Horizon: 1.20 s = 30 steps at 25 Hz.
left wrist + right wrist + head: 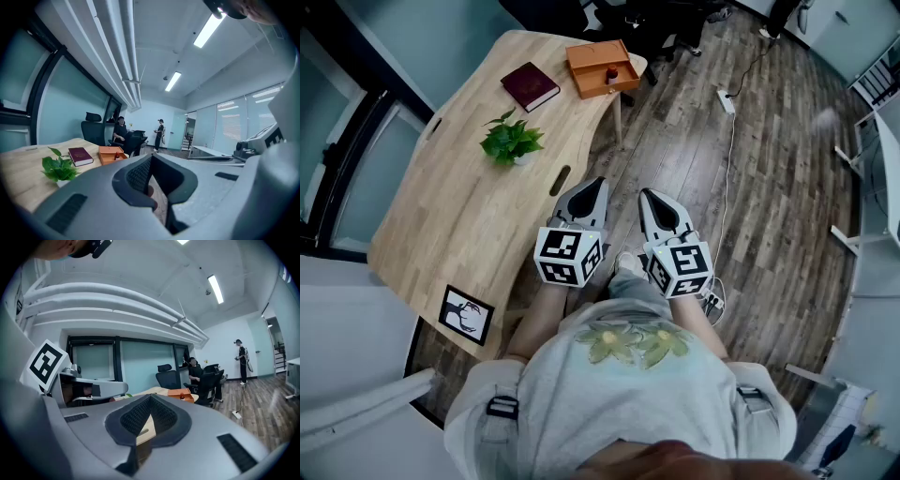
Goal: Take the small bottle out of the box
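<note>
Both left gripper (596, 185) and right gripper (650, 197) hang empty mid-frame, jaws closed, while the bottle (611, 75) stands in the box (585, 56), top centre.

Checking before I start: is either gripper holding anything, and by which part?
Nothing held: left gripper and right gripper are shut, empty. The small bottle stands in the box.
</note>
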Motion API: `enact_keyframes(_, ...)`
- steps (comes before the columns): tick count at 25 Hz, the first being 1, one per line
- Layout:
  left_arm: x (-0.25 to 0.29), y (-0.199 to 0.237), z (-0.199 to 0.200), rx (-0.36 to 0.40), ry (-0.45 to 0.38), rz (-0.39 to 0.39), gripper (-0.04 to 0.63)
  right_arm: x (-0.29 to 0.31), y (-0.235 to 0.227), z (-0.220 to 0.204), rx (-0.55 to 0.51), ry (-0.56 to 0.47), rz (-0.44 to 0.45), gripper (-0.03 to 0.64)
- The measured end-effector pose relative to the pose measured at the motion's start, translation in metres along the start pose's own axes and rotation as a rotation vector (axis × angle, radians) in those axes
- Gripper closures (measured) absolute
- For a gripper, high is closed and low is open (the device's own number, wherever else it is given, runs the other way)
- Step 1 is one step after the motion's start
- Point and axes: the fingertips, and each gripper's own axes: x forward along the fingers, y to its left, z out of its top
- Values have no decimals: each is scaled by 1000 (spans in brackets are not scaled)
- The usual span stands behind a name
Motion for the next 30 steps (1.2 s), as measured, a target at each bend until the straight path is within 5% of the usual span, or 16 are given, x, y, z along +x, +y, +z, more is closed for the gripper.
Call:
enact_keyframes(17, 158, 41, 12, -21, -11, 88, 592, 115, -117, 19, -88, 38, 94, 609)
enact_keyframes(30, 236, 76, 14, -9, 64, 92, 592, 178, -167, 23, -20, 28, 127, 609)
